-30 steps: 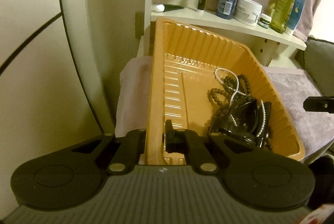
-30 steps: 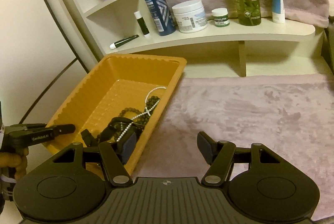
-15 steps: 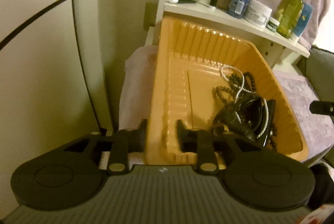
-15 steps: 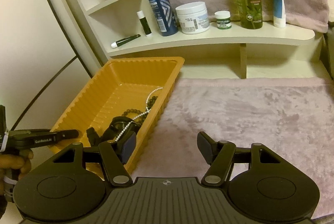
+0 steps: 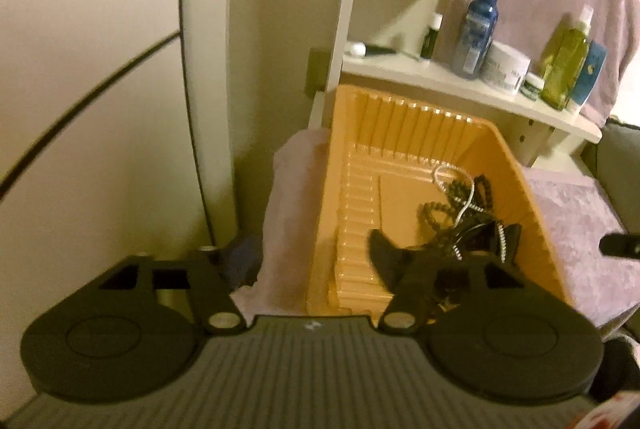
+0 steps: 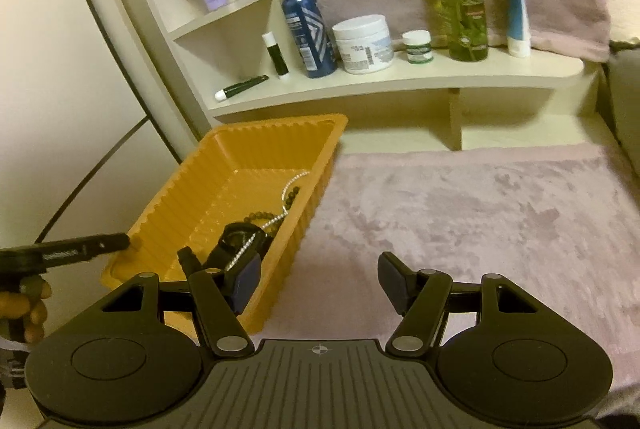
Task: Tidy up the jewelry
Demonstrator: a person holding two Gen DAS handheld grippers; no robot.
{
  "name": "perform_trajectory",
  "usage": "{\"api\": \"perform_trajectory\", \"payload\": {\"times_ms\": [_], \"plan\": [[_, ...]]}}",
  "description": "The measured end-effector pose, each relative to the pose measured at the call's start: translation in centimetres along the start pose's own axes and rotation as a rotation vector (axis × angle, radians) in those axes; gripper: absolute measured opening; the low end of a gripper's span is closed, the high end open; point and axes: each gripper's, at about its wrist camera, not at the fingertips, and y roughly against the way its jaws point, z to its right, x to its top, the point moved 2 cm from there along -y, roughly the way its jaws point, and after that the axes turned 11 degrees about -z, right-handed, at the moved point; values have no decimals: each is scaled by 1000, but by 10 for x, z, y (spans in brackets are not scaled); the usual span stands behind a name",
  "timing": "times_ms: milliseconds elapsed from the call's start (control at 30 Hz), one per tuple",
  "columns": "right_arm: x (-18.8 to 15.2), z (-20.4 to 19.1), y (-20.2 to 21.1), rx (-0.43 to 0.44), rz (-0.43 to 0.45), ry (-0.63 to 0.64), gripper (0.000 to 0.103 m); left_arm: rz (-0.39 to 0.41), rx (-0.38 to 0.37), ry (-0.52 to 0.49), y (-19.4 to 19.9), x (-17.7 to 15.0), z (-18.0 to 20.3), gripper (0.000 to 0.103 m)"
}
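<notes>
Now, cloth: a mauve plush cloth [image 6: 460, 221] covers the surface. Nothing lies on its open stretch to the right.
Shelf: a pale shelf [image 6: 400, 81] stands behind, with bottles and jars that play no part here.
Tray: an orange ribbed tray [image 6: 280, 121] sits flat on the left part of the cloth, its far end close under the shelf.
Left gripper: the left gripper [image 5: 312, 253] is spread wide and holds nothing. One finger is outside the tray over the cloth and the other is inside, so the tray's near left wall stands loose between them.
Right gripper: the right gripper [image 6: 320, 277] is also wide apart and empty, hovering low over the cloth just beside the tray's near end.
Jewelry: all the jewelry I can see lies heaped in the tray's near right part. There is a dark bead strand [image 5: 430, 209], a thin pearl strand [image 5: 468, 197] draped across it, and a glossy dark piece [image 5: 480, 241] underneath that is too tangled to name.
Change: a second ago, and half a second ago, the left fingers were drawn in narrowly about that near wall. They have since sprung apart and backed off a little.
Meaning: the tray seems set where it is wanted and let go. Gathering looks finished, though the strands are knotted together and may want separating.
</notes>
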Motion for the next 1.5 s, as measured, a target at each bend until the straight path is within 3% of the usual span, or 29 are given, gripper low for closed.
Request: {"api": "perform_trajectory", "payload": {"times_ms": [167, 400, 633, 900, 1500], "plan": [[-10, 5, 17, -13, -17, -44, 71, 43, 16, -20, 30, -5, 21, 90], [-22, 13, 44, -78, -35, -70, 81, 37, 24, -83, 55, -29, 67, 102], [-37, 14, 67, -146, -46, -18, 86, 16, 25, -90, 67, -53, 106, 103], [-55, 27, 80, -154, -79, -32, 87, -50, 11, -85, 72, -72, 136, 102], [-78, 18, 95, -181, -81, -12, 87, -79, 26, -132, 76, -90, 166, 102]]}}
